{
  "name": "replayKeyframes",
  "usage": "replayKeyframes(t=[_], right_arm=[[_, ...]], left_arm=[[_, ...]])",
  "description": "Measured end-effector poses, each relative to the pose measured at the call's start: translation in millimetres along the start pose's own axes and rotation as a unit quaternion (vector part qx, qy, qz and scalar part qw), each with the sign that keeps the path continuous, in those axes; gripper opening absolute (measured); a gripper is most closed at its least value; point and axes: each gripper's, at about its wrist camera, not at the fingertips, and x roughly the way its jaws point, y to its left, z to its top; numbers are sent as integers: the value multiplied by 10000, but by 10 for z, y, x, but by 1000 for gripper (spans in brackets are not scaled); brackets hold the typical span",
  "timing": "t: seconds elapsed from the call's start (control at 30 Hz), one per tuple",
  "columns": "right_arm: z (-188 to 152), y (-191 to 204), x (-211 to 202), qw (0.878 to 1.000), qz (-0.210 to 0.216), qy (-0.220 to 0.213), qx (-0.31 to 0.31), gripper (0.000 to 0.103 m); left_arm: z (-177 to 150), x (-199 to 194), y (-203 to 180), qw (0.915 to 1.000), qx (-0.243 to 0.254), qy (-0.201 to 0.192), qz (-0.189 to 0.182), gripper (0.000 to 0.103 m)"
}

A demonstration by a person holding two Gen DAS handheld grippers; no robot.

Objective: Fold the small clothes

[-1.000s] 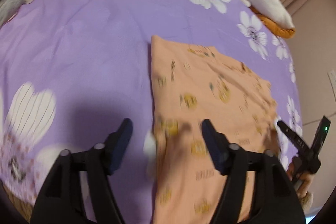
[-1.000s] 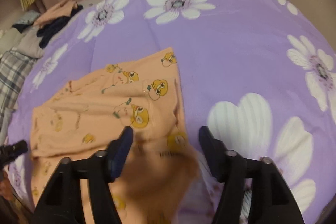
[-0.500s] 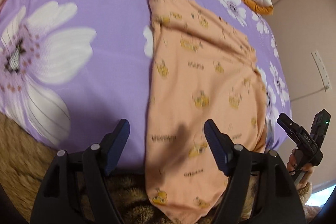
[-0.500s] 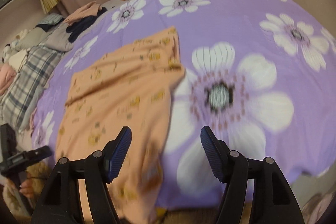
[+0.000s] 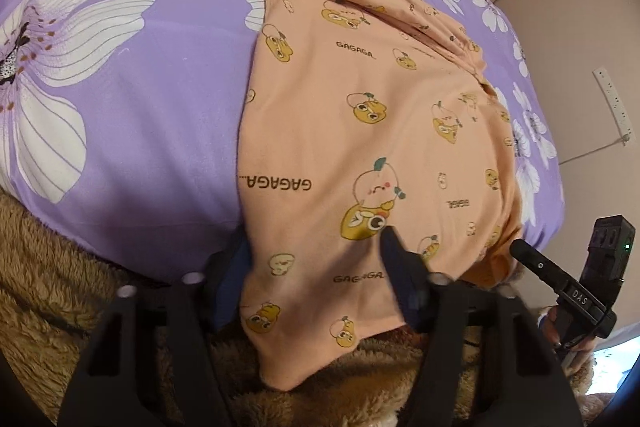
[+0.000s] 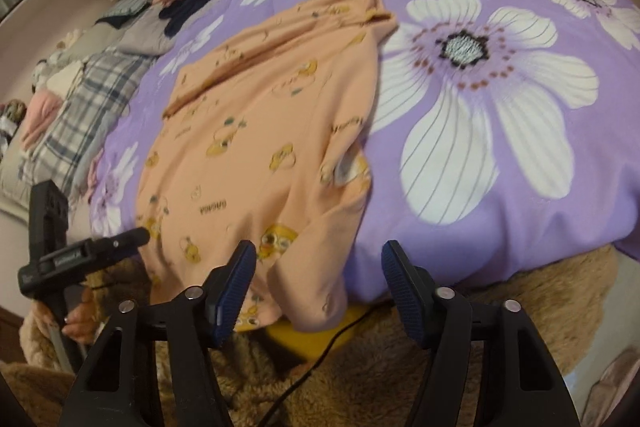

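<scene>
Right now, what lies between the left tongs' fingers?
Left wrist view: the orange garment, its hem hanging over the bed edge, fills the gap in the open left tongs.

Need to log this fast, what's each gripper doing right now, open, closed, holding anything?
Left gripper: open, fingers straddling the hanging edge of the orange garment, not clamped.
Right gripper: open, holding nothing, beside the garment's near edge.

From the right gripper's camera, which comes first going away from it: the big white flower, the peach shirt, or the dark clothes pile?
From the right gripper:
1. Peach shirt, hem just ahead, left.
2. Big white flower, farther, right.
3. Dark clothes pile, far back, left.
</scene>
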Motion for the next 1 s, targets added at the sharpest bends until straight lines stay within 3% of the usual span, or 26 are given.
replayKeyframes(t=[0.07,0.13,0.3,0.67,1.0], right_arm=[[-23,0,56,10000,10,80,17,29],[-14,-16,79,9999,-2,105,78,17],[6,-63,-226,9990,314,-244,186,12],[175,-147,-852,9913,453,-1165,421,11],[477,-50,-792,9905,461,-1222,428,11]], left_arm=[[-14,-11,10,10000,-1,-62,76,26],[-16,-27,17,9999,-20,-106,-31,8],[20,-250,-55,9974,200,-638,-253,6],[341,-601,-138,9920,190,-1128,-537,6],[699,-591,-107,9918,126,-1123,-596,6]])
